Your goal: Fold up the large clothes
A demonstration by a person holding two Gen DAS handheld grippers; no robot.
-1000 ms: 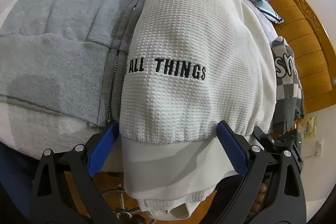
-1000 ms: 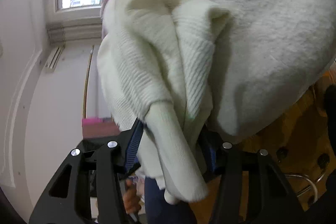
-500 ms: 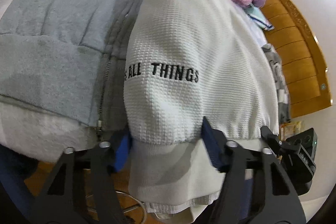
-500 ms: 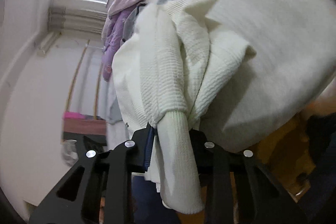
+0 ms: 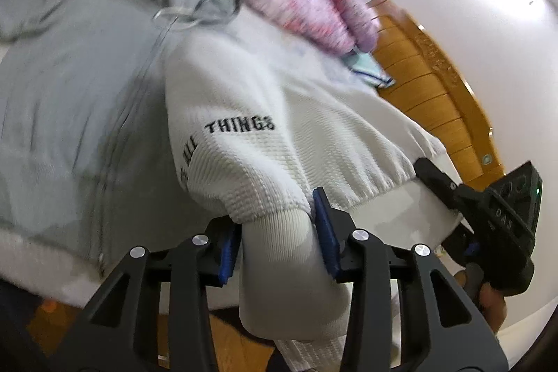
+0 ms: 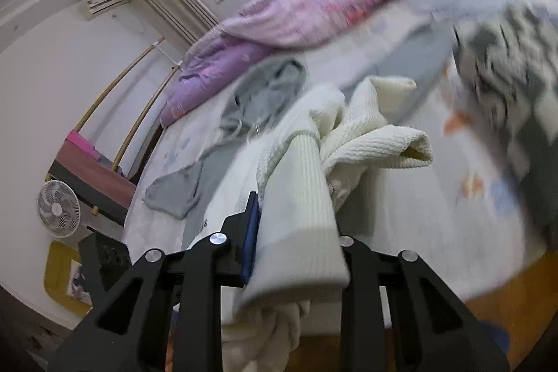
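The left gripper [image 5: 277,234] is narrowed onto the ribbed hem of the white sweater [image 5: 279,142], its blue pads pressing the fabric from both sides at the lower centre of the left wrist view. The right gripper [image 6: 296,243] is likewise clamped on a ribbed band of the same sweater (only its left blue pad shows; the cloth hides the other). In the left view the sweater lies across the bed [image 6: 436,215], filling the middle of the frame, with black lettering "THINGS" on its waffle knit. In the right view it is bunched and rumpled at centre. A grey hoodie [image 5: 76,86] lies just left of it.
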